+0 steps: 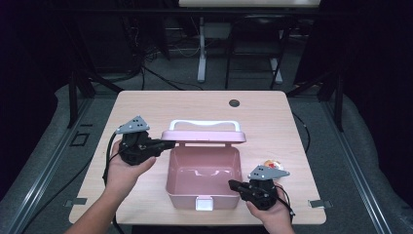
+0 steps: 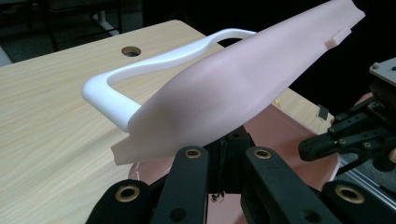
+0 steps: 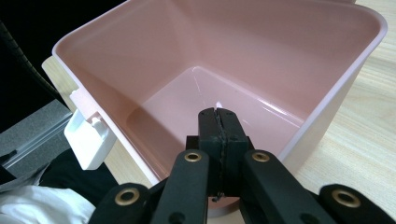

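Observation:
A pink box (image 1: 170, 187) stands open near the table's front edge, its cavity (image 3: 196, 93) bare. Its pink lid (image 1: 204, 136) with a white handle (image 1: 204, 123) is raised at the back. My left gripper (image 1: 161, 145) is shut, and its tips (image 2: 233, 137) sit under the lid's (image 2: 243, 79) left corner, partly hidden by the lid's edge. My right gripper (image 1: 233, 184) is shut on nothing, and its tips (image 3: 218, 114) reach over the box's right front rim into the cavity. A white latch (image 1: 204, 203) hangs on the front wall.
A small yellow and red object (image 1: 272, 164) lies on the table just behind my right hand. A round cable hole (image 1: 234, 103) sits in the tabletop near the far edge. Bare wood (image 1: 122, 107) spreads to the left and behind the box. Dark floor surrounds the table.

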A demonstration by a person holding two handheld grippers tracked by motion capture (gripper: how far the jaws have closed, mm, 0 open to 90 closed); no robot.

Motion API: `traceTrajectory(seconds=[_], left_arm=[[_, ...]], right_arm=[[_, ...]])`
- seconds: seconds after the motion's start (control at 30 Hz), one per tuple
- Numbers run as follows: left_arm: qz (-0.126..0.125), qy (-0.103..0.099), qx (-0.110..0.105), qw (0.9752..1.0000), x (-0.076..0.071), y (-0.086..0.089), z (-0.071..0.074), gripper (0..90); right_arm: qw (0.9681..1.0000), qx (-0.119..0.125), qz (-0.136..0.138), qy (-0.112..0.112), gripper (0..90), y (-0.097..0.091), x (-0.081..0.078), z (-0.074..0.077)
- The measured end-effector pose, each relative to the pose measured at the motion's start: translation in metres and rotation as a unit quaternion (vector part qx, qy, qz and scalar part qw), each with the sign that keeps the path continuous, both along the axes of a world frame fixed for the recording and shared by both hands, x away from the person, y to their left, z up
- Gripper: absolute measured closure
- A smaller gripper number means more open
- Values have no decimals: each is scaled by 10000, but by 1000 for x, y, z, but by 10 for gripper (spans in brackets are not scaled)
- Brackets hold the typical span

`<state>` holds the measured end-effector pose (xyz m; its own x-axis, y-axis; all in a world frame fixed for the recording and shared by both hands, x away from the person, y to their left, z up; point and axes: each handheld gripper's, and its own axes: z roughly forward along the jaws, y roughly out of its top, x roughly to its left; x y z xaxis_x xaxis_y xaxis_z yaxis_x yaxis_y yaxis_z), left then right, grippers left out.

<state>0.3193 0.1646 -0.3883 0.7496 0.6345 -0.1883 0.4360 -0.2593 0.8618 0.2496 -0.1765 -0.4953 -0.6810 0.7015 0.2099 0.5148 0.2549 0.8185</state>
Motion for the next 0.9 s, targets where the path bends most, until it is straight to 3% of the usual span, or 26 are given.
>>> traceTrajectory(seconds=[0.9], left_arm=[[291, 66, 12, 9996, 25, 2, 0, 897]], right_arm=[[9999, 91, -7, -64, 900, -1, -1, -2]])
